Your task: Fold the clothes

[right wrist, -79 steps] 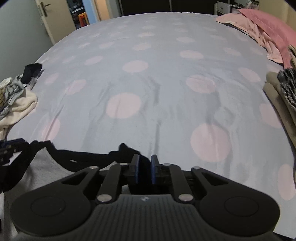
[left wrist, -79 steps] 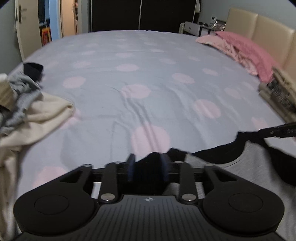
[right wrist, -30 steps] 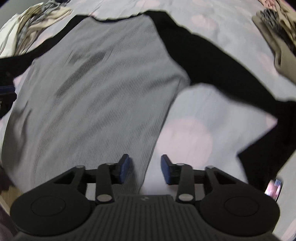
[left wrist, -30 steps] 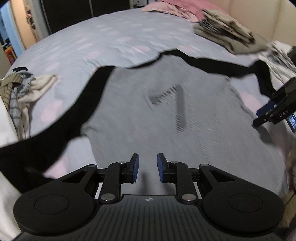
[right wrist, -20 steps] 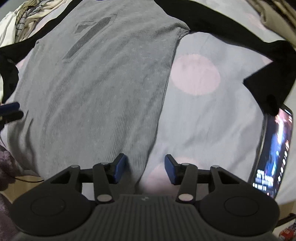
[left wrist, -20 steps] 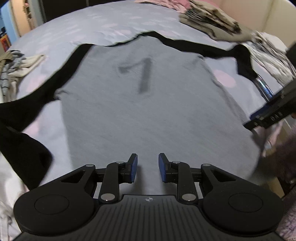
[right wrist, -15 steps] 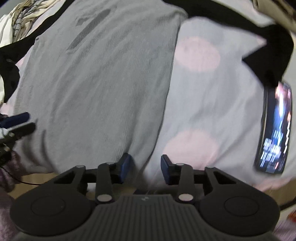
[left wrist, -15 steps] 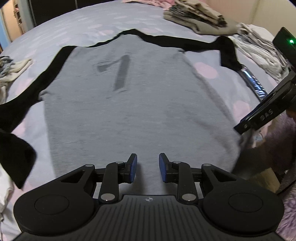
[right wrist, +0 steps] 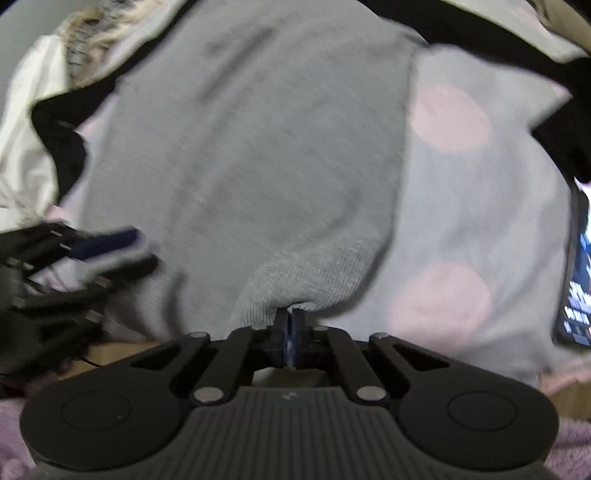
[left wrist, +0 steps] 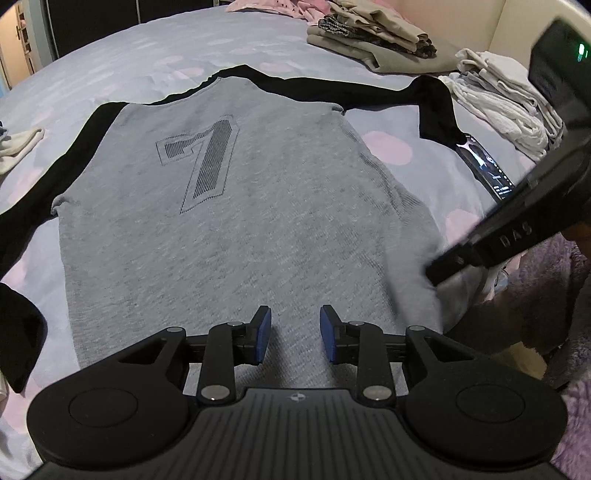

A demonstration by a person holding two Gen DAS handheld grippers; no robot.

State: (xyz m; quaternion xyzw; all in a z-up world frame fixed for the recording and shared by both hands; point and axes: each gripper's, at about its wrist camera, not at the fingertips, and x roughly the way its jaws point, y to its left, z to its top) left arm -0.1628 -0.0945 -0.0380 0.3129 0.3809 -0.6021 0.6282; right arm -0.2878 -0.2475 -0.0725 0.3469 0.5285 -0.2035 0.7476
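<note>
A grey shirt with black sleeves and a large "1" lies flat on the bed, hem toward me. My left gripper is open just above the hem's middle, holding nothing. My right gripper is shut on the hem's right corner of the grey shirt, bunching the cloth. In the left wrist view the right gripper shows at the shirt's lower right corner. The left gripper shows blurred at the left in the right wrist view.
A lit phone lies on the dotted bedsheet right of the shirt. Folded clothes and a white pile sit at the far right. Unfolded clothes lie to the left.
Both grippers let go of the shirt's shoulders and moved back to its hem. My right gripper has closed on the hem's right corner; the left stays open.
</note>
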